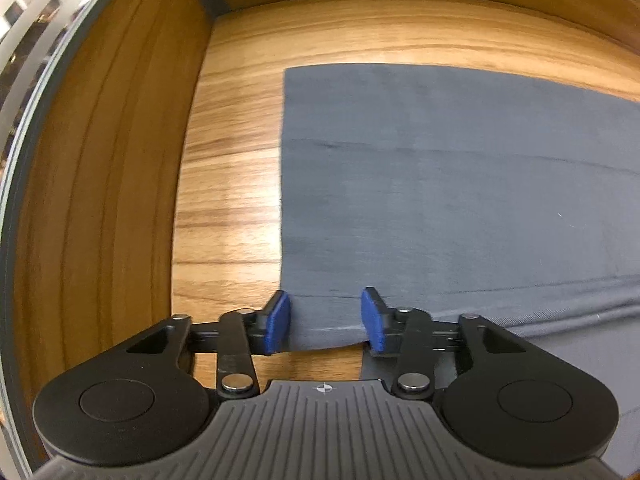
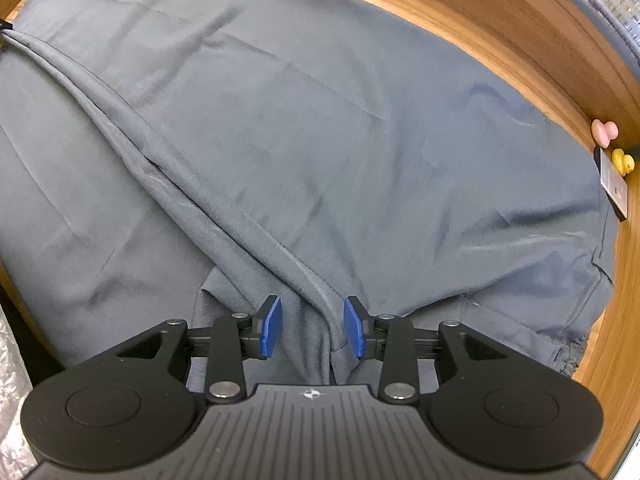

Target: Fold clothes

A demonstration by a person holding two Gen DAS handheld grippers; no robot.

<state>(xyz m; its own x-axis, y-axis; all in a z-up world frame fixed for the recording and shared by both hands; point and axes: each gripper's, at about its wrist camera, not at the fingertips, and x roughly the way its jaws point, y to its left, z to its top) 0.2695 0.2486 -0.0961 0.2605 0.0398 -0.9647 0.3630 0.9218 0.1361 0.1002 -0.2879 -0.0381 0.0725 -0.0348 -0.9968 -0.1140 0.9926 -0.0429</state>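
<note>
The grey trousers (image 1: 460,184) lie spread flat on the wooden counter (image 1: 232,200), so the folding looks to be at an early stage. In the left wrist view, a straight leg end reaches ahead of the left gripper (image 1: 325,320), with its near corner between the 2 blue pads (image 1: 276,324). The jaws are part way spread and the pads stand just beside the cloth edges; I cannot see that they press it. In the right wrist view, the right gripper (image 2: 314,326) points down over the upper part of the trousers (image 2: 320,140), where a long ridge of cloth (image 2: 224,216) runs diagonally toward it and passes between its pads (image 2: 354,328). These jaws are also part way spread, and the ridge is not clearly pinched. Ahead and to the right of this gripper, the waistband side (image 2: 592,272) lies near the counter edge. No finished fold is visible to me; both grips and the folds themselves seem still left to do.
</note>
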